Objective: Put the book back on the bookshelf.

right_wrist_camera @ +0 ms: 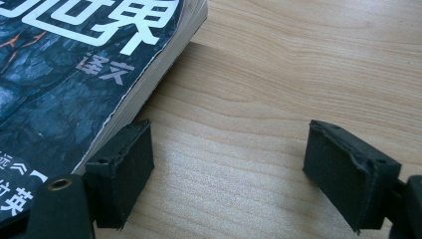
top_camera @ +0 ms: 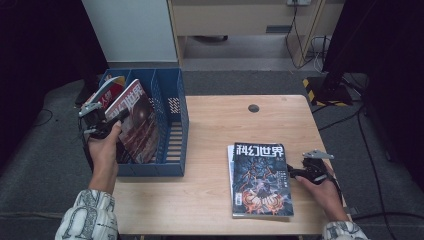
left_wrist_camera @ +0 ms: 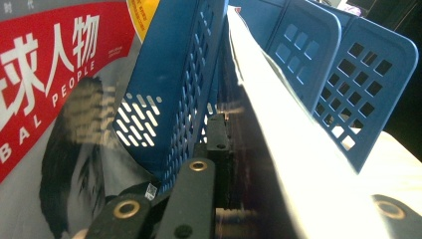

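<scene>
The left tool (top_camera: 111, 123) is pinched shut on a dark, shiny magazine (top_camera: 137, 122) standing tilted in the blue file rack (top_camera: 175, 125). It could slip and flop if the pinch loosens. The right tool (top_camera: 295, 172) is open beside the desk (top_camera: 210, 150) magazines (top_camera: 260, 180).

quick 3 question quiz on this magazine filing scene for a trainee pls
1. True or false: the left gripper is shut on the magazine standing in the blue file rack.
2. The dark-covered magazine lies: A) in the rack B) flat on the table C) on the floor
3. How do the right gripper jaws stand?

Key: 1 true; 2 B; 3 open, over bare wood beside the dark-covered magazine.
</scene>
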`<action>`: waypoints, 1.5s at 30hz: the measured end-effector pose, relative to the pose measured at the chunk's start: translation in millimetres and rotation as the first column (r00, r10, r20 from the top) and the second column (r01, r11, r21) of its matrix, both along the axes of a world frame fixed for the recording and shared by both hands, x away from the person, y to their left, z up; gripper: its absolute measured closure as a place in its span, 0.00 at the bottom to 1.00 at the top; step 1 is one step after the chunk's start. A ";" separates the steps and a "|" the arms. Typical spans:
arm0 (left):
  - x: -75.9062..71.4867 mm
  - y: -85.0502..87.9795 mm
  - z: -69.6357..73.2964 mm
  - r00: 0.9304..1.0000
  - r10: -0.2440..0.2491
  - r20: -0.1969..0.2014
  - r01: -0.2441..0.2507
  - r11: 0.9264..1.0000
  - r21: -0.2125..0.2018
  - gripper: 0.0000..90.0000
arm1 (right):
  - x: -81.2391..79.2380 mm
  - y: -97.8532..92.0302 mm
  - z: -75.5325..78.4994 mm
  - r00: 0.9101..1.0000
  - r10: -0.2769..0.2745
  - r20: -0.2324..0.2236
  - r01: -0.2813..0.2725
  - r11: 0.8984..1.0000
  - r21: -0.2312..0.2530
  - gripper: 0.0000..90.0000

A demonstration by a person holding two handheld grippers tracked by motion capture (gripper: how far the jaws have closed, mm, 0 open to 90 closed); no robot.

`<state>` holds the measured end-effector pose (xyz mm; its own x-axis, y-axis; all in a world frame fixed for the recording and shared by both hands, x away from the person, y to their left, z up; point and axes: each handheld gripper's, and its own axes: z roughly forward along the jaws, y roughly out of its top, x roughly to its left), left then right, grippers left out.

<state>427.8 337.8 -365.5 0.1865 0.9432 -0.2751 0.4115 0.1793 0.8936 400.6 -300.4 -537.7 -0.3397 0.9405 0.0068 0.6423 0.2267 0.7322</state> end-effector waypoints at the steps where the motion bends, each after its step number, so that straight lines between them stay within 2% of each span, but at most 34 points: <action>1: -0.5 0.3 0.1 1.000 -0.002 -0.003 0.002 1.000 0.003 0.92 | 0.1 0.1 -0.1 1.000 0.000 0.002 0.000 1.000 0.001 0.22; 3: -2.0 0.9 0.2 1.000 -0.006 -0.010 0.007 1.000 0.014 0.92 | 0.0 0.0 0.0 1.000 0.000 0.000 0.000 1.000 0.000 0.22; 13: -10.0 9.7 1.5 0.998 -0.033 -0.060 0.034 0.999 0.021 0.91 | 0.0 0.0 0.0 1.000 0.000 0.000 0.000 1.000 0.000 0.22; 18: -12.7 10.1 7.3 0.998 -0.037 -0.051 0.038 0.999 0.024 0.89 | 0.0 0.0 0.0 1.000 0.000 0.000 0.000 1.000 0.000 0.22; 22: -14.1 14.1 17.8 0.999 -0.046 -0.027 0.046 0.999 0.003 0.84 | 0.0 0.0 0.0 1.000 0.000 0.000 0.000 1.000 0.000 0.22; 24: -13.6 14.9 21.4 0.998 -0.049 -0.028 0.049 0.999 -0.001 0.84 | 0.0 0.0 0.0 1.000 0.000 0.000 0.000 1.000 0.000 0.22; 29: -8.6 13.7 28.4 0.995 -0.078 -0.059 0.079 0.997 0.005 0.82 | 0.0 -0.1 0.0 1.000 0.002 0.001 -0.002 1.000 -0.001 0.22; 32: -5.5 12.6 30.9 0.994 -0.078 -0.078 0.079 0.997 0.008 0.81 | -0.1 -0.1 0.0 1.000 0.001 0.001 -0.001 1.000 -0.001 0.22; 34: -3.2 11.0 30.9 0.992 -0.086 -0.098 0.089 0.995 0.033 0.81 | 0.0 -0.2 0.0 1.000 0.002 0.001 -0.002 1.000 -0.001 0.22; 37: -1.1 10.4 29.1 0.990 -0.086 -0.115 0.092 0.995 0.049 0.86 | 0.0 -0.1 0.0 1.000 0.001 0.001 -0.001 1.000 0.000 0.22; 39: -1.0 11.6 28.6 0.990 -0.085 -0.117 0.089 0.995 0.035 0.92 | 0.0 -0.2 0.0 1.000 0.002 0.001 -0.002 1.000 0.000 0.22; 41: -0.7 12.4 28.2 0.989 -0.093 -0.115 0.096 0.995 0.017 0.93 | 0.0 -0.2 0.0 1.000 0.002 0.001 -0.002 1.000 0.000 0.22; 45: -1.6 9.7 29.0 0.990 -0.098 -0.100 0.102 0.994 0.036 0.93 | 0.0 -0.1 0.0 1.000 0.001 0.001 -0.001 1.000 0.000 0.22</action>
<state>426.2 347.6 -336.6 0.2544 0.9321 -0.2580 0.5111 0.0969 0.8540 400.6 -300.5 -537.7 -0.3411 0.9400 0.0067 0.6414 0.2275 0.7327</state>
